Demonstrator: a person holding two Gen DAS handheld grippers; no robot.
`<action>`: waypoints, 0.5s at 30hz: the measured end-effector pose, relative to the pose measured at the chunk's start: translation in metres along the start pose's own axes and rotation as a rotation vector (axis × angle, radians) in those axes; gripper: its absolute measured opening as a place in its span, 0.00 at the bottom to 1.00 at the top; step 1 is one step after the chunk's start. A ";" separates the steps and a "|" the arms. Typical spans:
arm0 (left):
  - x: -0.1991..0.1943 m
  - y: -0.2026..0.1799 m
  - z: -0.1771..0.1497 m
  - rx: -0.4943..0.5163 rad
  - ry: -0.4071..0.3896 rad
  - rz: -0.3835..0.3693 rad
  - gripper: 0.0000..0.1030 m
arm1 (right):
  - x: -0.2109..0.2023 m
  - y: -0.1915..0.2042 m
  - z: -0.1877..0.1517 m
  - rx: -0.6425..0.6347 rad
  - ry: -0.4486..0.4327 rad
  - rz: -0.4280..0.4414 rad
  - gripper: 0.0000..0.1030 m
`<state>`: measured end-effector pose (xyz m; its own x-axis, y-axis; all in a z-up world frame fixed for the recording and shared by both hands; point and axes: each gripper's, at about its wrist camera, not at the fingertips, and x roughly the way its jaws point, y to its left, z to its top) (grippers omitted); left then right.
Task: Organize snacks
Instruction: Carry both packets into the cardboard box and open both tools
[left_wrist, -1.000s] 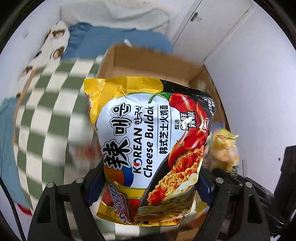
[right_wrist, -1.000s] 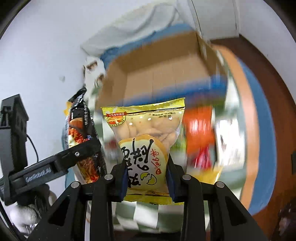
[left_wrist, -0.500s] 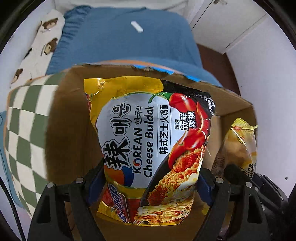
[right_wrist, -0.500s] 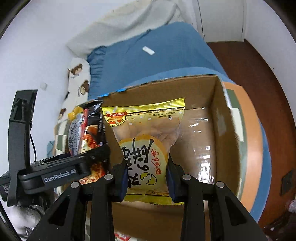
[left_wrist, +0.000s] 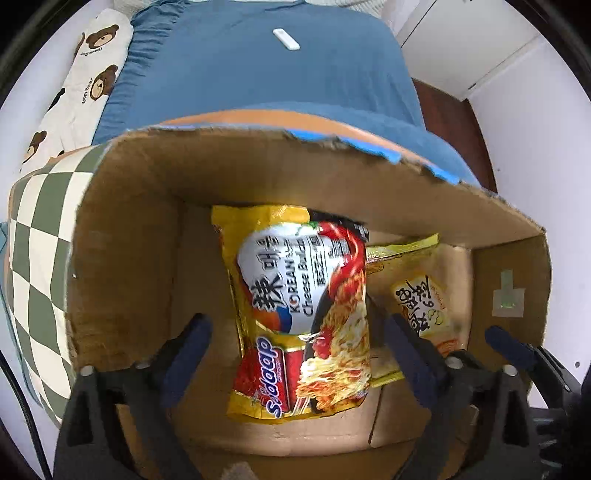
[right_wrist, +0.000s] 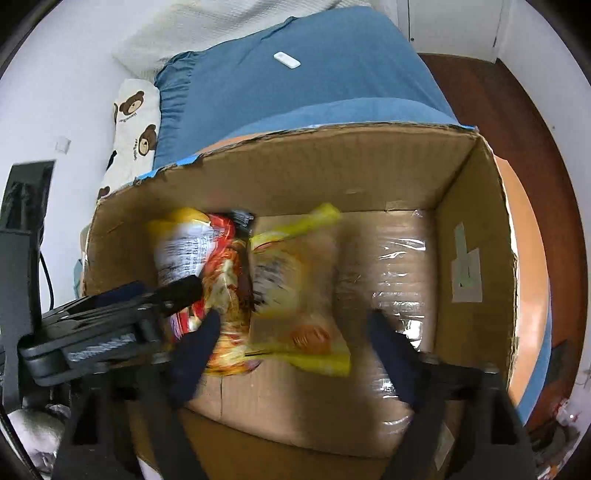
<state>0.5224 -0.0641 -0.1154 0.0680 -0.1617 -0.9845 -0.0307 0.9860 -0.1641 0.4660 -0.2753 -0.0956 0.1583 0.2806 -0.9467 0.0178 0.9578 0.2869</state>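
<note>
Both packets have left the tongs since half a second ago, when each was clamped between the fingers above the carton. Now the left gripper (left_wrist: 299, 347) stands with its jaws spread wide, and the Korean Cheese Buldak noodle packet (left_wrist: 301, 306) sits free between them, inside the cardboard box (left_wrist: 122, 258). The right gripper (right_wrist: 291, 347) is likewise parted, its yellow snack bag (right_wrist: 299, 288) blurred in the right wrist view, a sign it may be dropping or just settling. In the left wrist view that same yellow bag (left_wrist: 424, 295) lies just beside the noodle packet, toward the box's right wall. Whether either packet fully rests on the taped box floor cannot be told.

Beyond the box rim lie a blue bedspread (left_wrist: 258, 66), a small white remote-like object (left_wrist: 286, 40) on it, a bear-print pillow (left_wrist: 88, 74) and a green checked cloth (left_wrist: 33, 236).

The step in hand appears to be the release into the box. The next move likely calls for lifting both grippers straight up, clear of the box walls, without snagging either packet, before fetching more snacks.
</note>
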 end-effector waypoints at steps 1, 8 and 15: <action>-0.004 0.000 -0.001 0.000 -0.007 0.000 0.94 | -0.001 0.000 -0.001 -0.003 0.000 -0.006 0.88; -0.029 0.002 -0.018 0.019 -0.062 0.008 0.94 | -0.013 0.006 -0.011 -0.046 -0.025 -0.068 0.88; -0.058 0.012 -0.045 0.023 -0.166 0.042 0.94 | -0.041 0.008 -0.039 -0.062 -0.087 -0.113 0.88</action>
<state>0.4732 -0.0449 -0.0635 0.2313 -0.1129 -0.9663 -0.0147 0.9927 -0.1195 0.4207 -0.2766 -0.0604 0.2441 0.1665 -0.9553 -0.0203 0.9858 0.1666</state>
